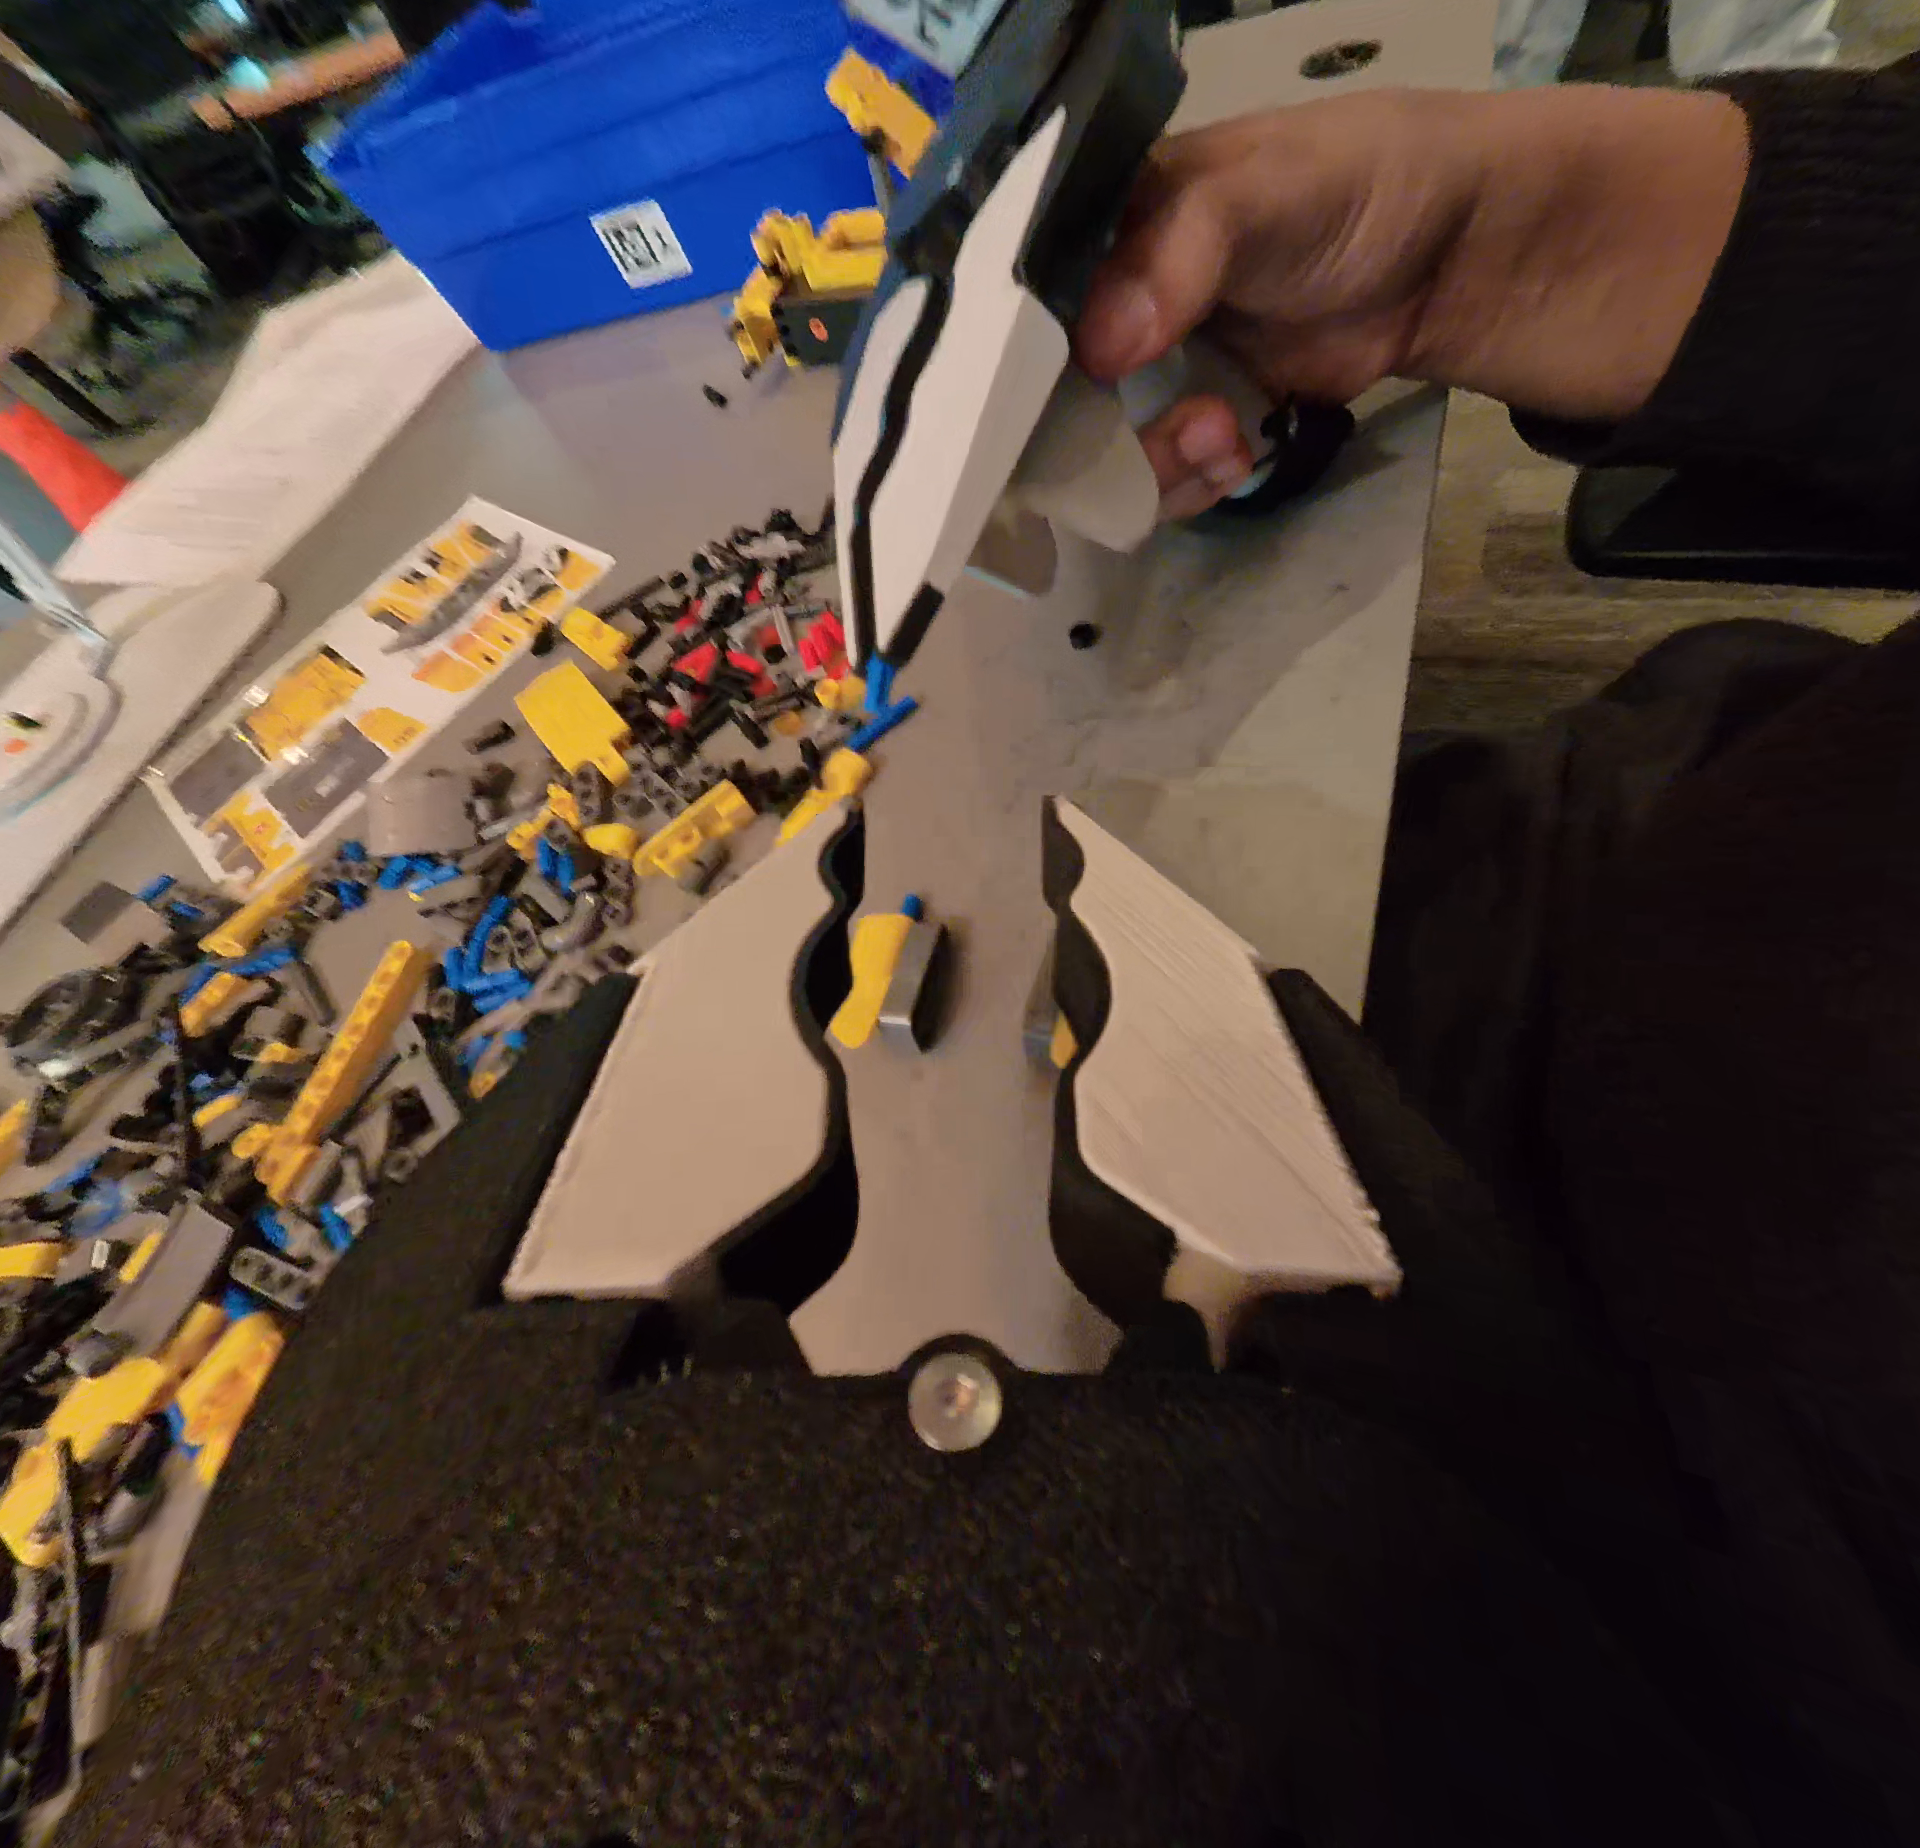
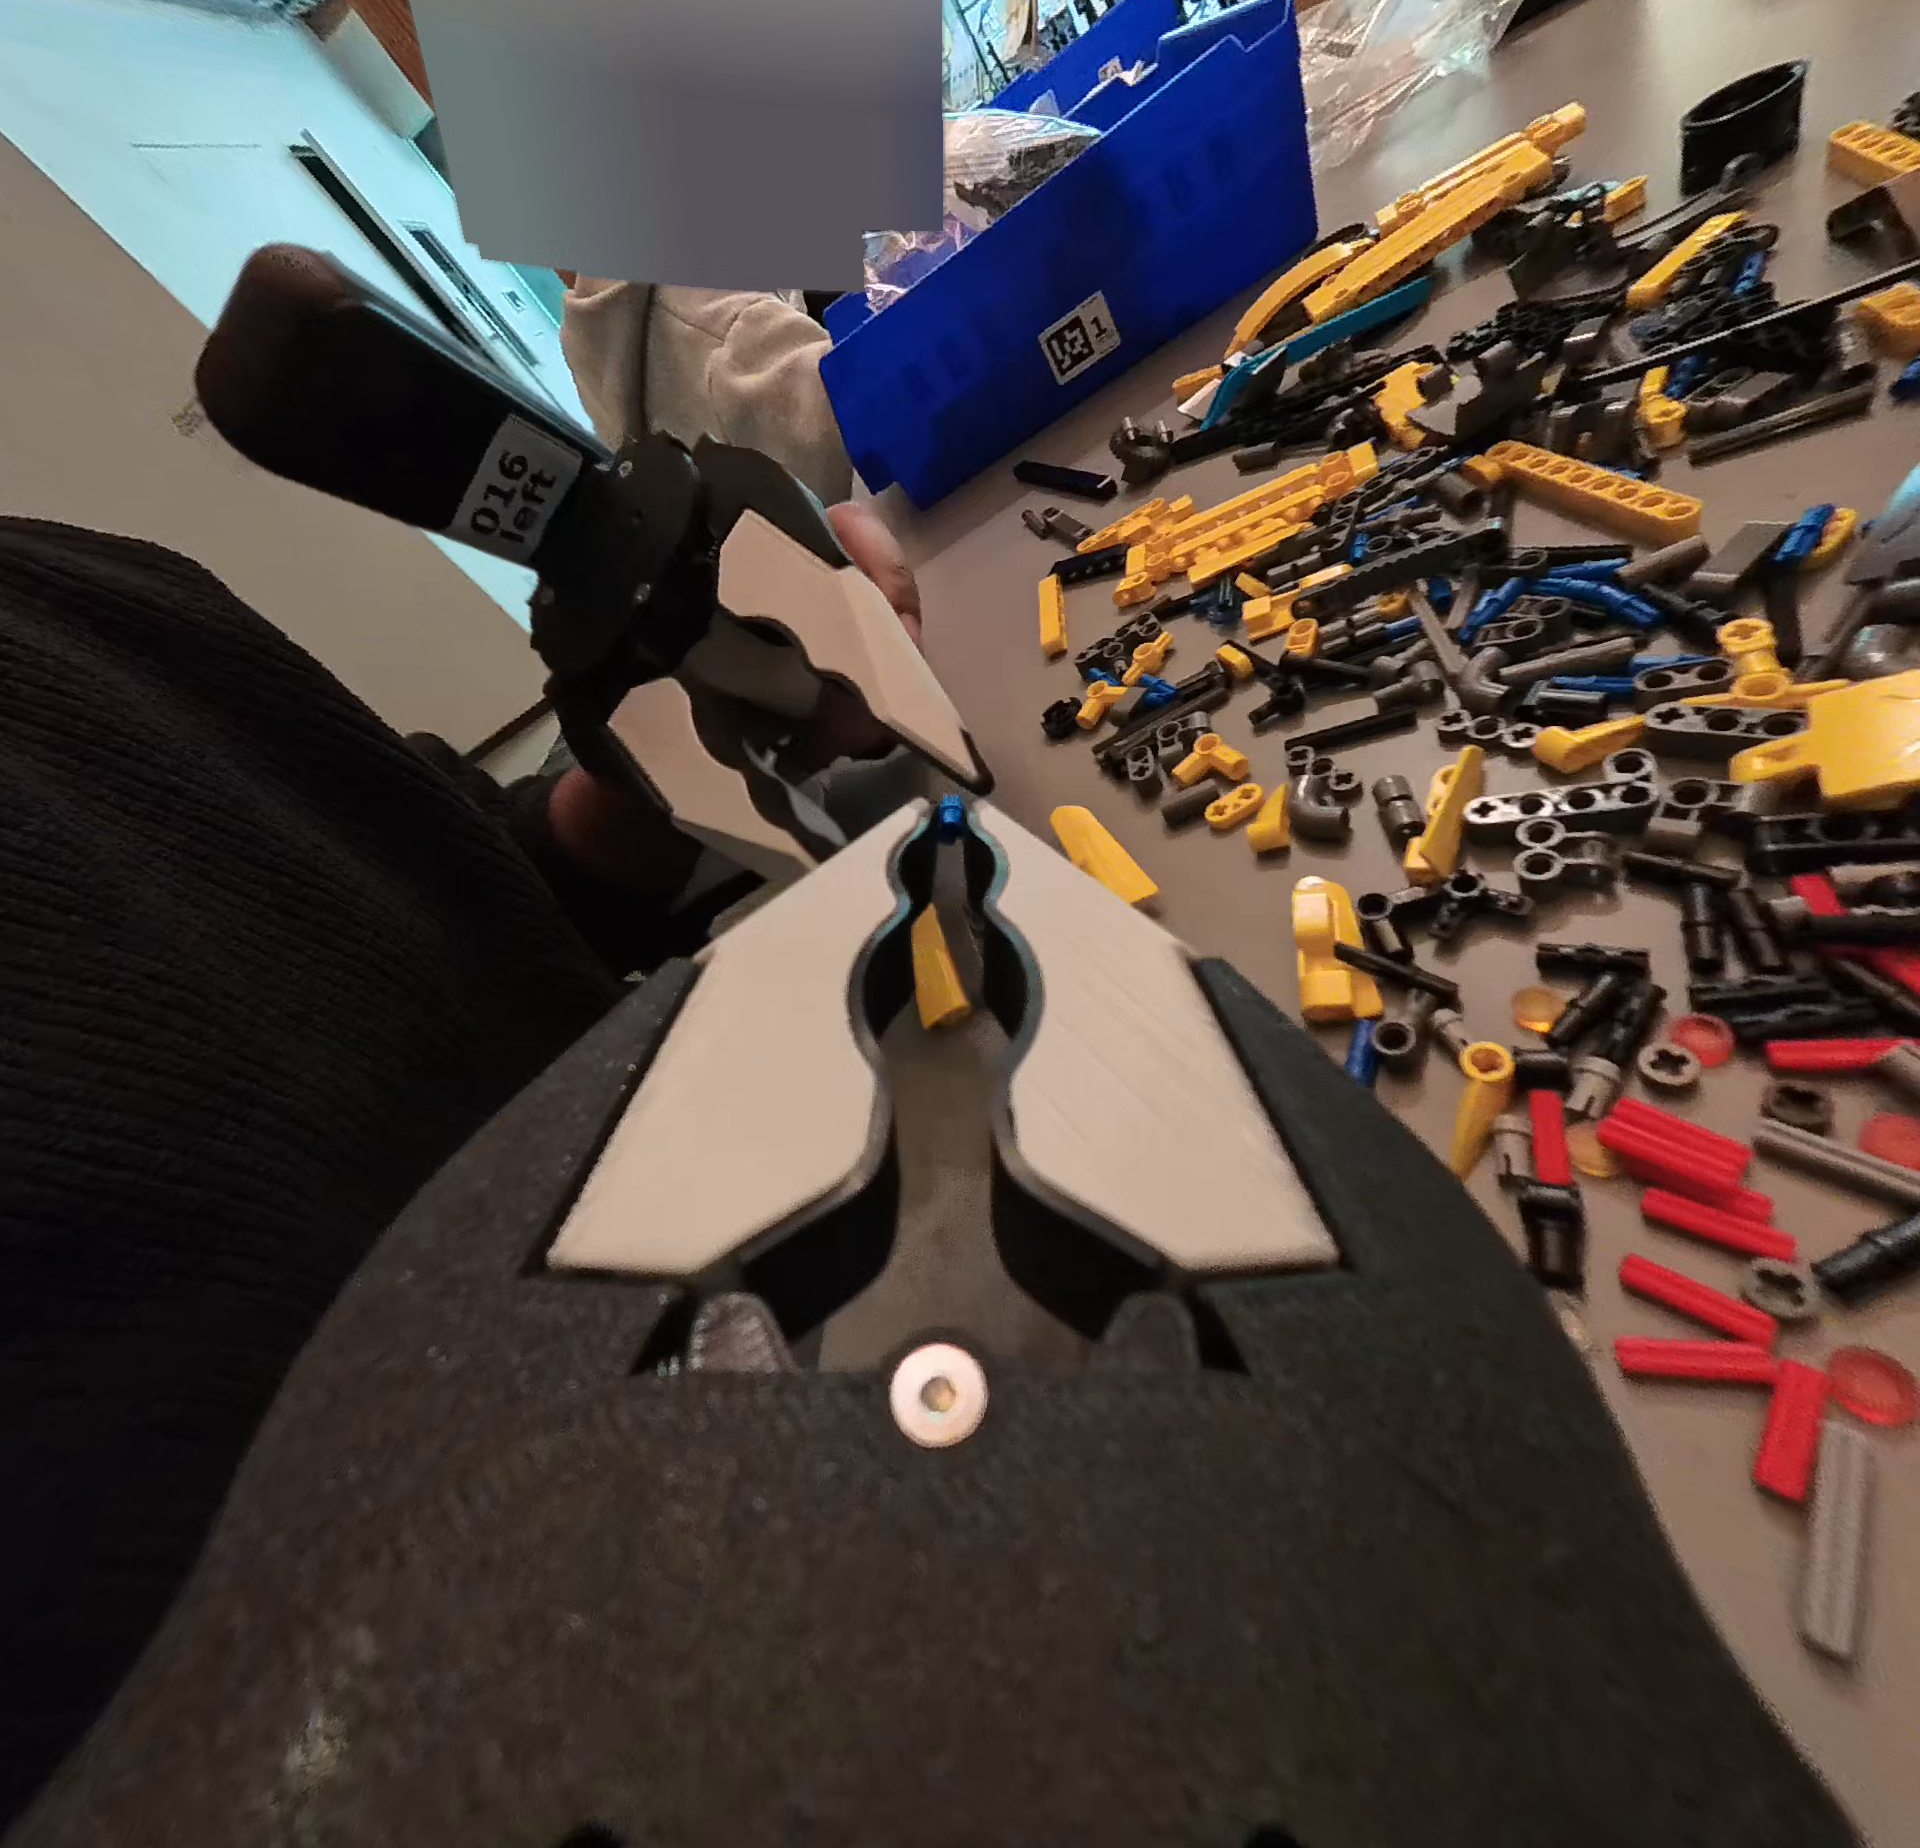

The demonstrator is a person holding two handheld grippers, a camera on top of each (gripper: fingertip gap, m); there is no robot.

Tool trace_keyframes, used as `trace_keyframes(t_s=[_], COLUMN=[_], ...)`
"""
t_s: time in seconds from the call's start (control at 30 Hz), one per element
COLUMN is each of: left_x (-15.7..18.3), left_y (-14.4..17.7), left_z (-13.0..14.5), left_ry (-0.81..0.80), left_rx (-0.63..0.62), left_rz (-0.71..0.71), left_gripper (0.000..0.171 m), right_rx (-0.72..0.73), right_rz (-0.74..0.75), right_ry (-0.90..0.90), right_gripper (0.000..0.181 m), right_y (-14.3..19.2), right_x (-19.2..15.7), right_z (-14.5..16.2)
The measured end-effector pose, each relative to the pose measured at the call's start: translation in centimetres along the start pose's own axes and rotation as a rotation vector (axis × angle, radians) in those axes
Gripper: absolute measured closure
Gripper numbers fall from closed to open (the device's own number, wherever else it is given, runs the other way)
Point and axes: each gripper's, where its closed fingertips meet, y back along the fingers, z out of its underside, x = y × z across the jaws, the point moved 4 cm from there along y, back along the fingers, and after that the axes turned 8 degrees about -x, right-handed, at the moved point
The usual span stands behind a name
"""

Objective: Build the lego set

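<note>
Carrying everything: grey table (image 1: 1195,707), its near edge against the person's dark sleeve.
Blue bin (image 2: 1091,271): stands towards the far edge, probably parked clear of the working patch.
Loose pieces (image 2: 1507,676): yellow, black, blue and red building parts spread flat across the middle of the table (likely so single parts can be picked out).
Printed sheets (image 1: 416,676): lie flat beside the spread, towards the far left edge.
Left gripper (image 1: 951,822): jaws wide apart, holding nothing, hanging over bare table near the near edge; it points at the other tool's tips.
Right gripper (image 2: 948,811): jaws pinched together on a small part at the very tips, tilted down towards the edge of the spread.
Yellow piece (image 1: 878,967): seen between the left fingers; contact not evident.
Blue pin (image 2: 948,819): clamped at the right tips, off the table, one end poking out (seemingly left free for presenting).
</note>
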Motion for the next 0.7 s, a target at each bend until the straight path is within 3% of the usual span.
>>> trace_keyframes(t_s=[0.07, 0.3, 0.43, 0.5, 0.6, 0.7], left_x=[0.5, 2.2, 2.2, 2.7, 2.3, 1.4], left_y=[-0.2, -1.7, -1.9, -1.8, -1.8, -0.8], left_z=[0.9, 3.1, 3.1, 3.1, 3.2, 2.2], left_ry=[0.024, 0.027, 0.076, 0.111, 0.134, 0.169], left_rx=[-0.077, -0.270, -0.287, -0.289, -0.284, -0.166], left_rz=[0.054, 0.147, 0.185, 0.248, 0.218, 0.185], left_gripper=[0.131, 0.129, 0.132, 0.147, 0.149, 0.149], right_rx=[-0.013, -0.038, -0.040, -0.043, -0.042, -0.026], right_rz=[0.023, 0.052, 0.050, 0.047, 0.040, 0.018], right_ry=[0.004, 0.027, 0.036, 0.039, 0.054, 0.106], right_gripper=[0.179, 0.179, 0.179, 0.179, 0.179, 0.179], right_y=[0.2, 0.2, 0.3, 0.3, 0.4, 0.5], right_x=[0.1, -0.2, -0.4, -0.5, -0.7, -1.4], right_z=[0.3, 0.8, 0.8, 0.8, 0.9, 0.7])
